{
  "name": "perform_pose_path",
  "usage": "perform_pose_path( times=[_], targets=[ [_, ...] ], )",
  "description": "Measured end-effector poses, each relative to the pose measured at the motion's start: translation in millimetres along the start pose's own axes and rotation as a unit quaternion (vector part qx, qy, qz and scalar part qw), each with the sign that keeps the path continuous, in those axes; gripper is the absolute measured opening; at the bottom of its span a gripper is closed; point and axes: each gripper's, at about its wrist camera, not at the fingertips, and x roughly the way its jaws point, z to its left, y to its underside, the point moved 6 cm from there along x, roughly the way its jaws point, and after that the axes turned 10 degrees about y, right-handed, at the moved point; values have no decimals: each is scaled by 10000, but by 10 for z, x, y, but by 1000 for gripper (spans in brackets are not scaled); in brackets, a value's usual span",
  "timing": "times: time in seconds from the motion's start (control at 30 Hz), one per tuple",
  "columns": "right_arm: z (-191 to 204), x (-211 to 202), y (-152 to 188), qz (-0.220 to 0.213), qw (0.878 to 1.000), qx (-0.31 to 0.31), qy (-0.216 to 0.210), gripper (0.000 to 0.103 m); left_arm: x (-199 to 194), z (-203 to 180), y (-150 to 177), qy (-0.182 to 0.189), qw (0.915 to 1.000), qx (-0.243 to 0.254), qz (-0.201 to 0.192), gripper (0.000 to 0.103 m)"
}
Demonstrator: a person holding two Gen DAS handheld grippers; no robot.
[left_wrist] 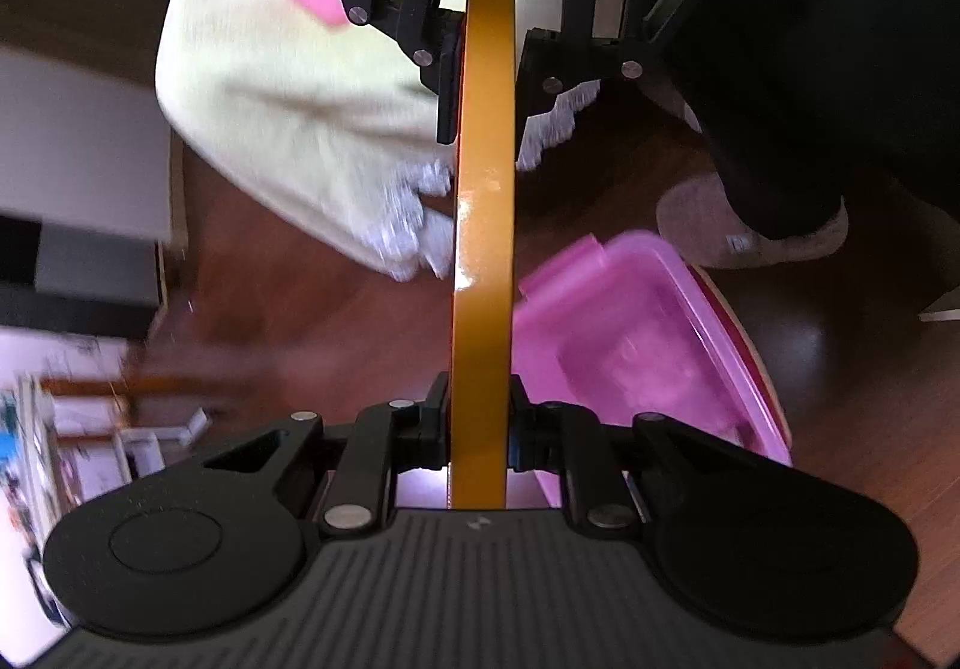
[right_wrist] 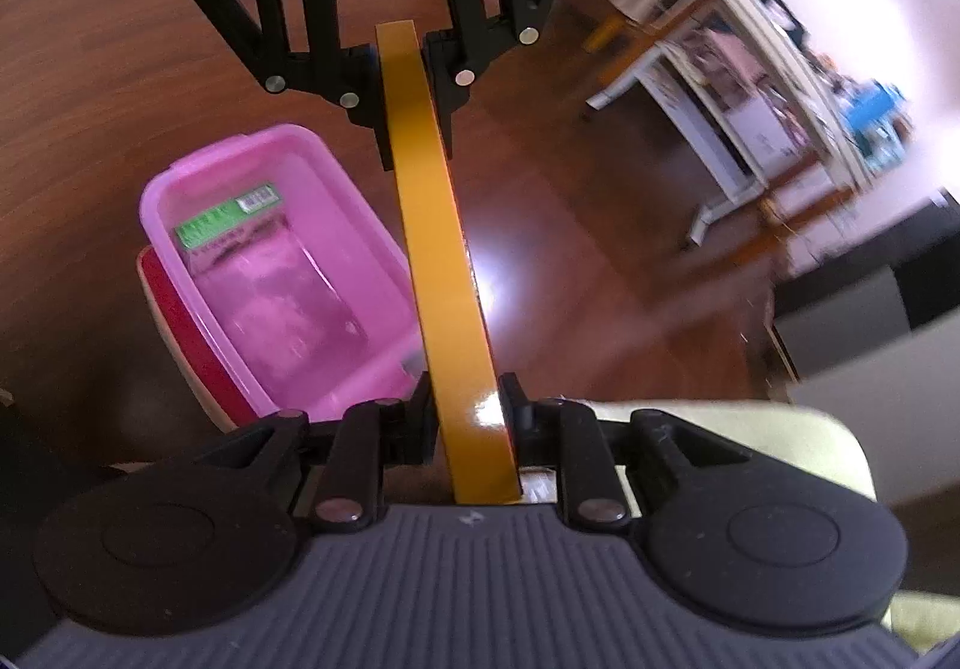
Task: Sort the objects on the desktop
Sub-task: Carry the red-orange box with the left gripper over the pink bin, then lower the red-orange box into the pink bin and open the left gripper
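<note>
A long, glossy orange-yellow strip (left_wrist: 483,225) is held edge-on in the air between both grippers. My left gripper (left_wrist: 480,417) is shut on its near end in the left wrist view. At the far end, my right gripper (left_wrist: 486,75) is shut on it too. The right wrist view shows the reverse: right gripper (right_wrist: 471,417) near, left gripper (right_wrist: 414,93) far, with the strip (right_wrist: 438,249) between them. Below the strip stands an open pink plastic box (right_wrist: 360,225), also seen as the pink box (left_wrist: 708,309). A green-labelled packet (right_wrist: 228,222) lies inside.
The box rests on a red-and-white object (right_wrist: 180,321) over brown wooden floor (right_wrist: 570,279). A pale yellow-green sleeve (left_wrist: 288,99) and a slippered foot (left_wrist: 750,231) are close to the strip. Cluttered shelves (right_wrist: 768,105) stand at the right.
</note>
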Motion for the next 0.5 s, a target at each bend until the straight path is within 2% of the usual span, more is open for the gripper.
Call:
perform_pose_path(
  times=[0.23,0.5],
  targets=[
    [272,357,-276,-139,9982,-293,-510,17,185,-132,480,202,9979,-603,69,18],
    [506,822,-382,-75,9927,-523,-1082,17,576,-187,882,512,9928,-1079,43,18]
  ],
)
